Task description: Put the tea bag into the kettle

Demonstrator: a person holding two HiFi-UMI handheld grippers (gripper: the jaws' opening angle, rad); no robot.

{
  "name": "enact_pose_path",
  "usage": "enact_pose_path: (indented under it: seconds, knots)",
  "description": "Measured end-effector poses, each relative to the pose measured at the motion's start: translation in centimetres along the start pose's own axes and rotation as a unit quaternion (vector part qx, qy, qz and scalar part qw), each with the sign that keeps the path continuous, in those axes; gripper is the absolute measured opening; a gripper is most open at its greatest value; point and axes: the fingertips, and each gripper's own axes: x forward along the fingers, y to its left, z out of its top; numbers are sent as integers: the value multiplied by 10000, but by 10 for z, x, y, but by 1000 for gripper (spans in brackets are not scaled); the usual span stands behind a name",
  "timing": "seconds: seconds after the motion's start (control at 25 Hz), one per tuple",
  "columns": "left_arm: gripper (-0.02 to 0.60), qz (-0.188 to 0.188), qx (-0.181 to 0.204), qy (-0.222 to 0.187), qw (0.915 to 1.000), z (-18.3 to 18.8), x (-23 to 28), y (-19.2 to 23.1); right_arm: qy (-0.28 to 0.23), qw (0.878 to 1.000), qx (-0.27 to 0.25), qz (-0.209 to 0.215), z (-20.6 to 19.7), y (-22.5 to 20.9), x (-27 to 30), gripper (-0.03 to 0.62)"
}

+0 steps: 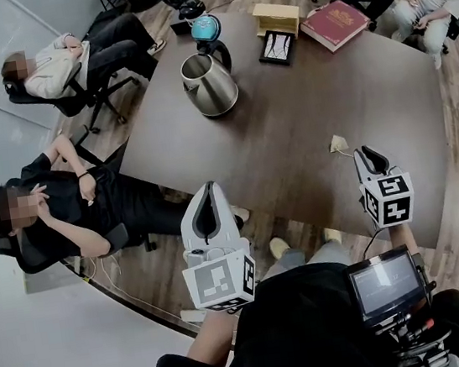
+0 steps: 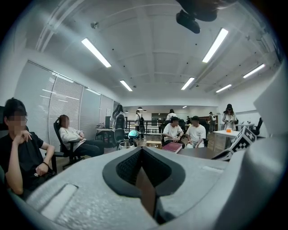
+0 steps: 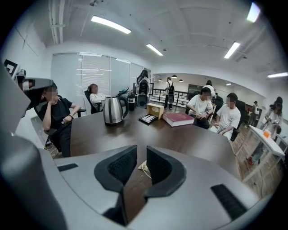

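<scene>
The dark bench [image 1: 288,119] fills most of the head view. On its far side stands the steel kettle [image 1: 209,84], near a red book [image 1: 334,24] and a small wooden box [image 1: 276,17]. From above the kettle's mouth looks uncovered, though I cannot be sure of that.

The 2 grippers are at the near edge, well apart from the kettle. The left gripper [image 2: 141,150] hangs off the bench edge with its pads pressed together and nothing between them. The right gripper [image 3: 141,155] is over the bench with a narrow gap between its pads, and it has hold of nothing.

The tea bag [image 1: 338,144] lies flat on the bench just ahead of the right gripper's tips. In the right gripper view it shows through the gap, beyond the pads and not touching them.

My reading is that the task is at step 1, the approach to the pick, with the tea bag not yet lifted. The next move likely calls for the right gripper to go forward and down until its pads straddle the bag or its string. The gap may need widening first, since it looks tight for so flat a thing. After closing on it comes a long carry across the bench to the kettle.
</scene>
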Motion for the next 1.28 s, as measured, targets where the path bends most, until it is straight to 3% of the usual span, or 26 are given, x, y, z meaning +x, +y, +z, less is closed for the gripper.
enact_pose_path:
  seconds: [0.56,1.28]
  knots:
    - [5,255,106,206,9994,-10,-3,11,521,9982,-289,-6,-36,-9,53,77]
    - [5,628,139,692,9955,-41,16,13,1099,9921,-524,306,-73,-22,124,84]
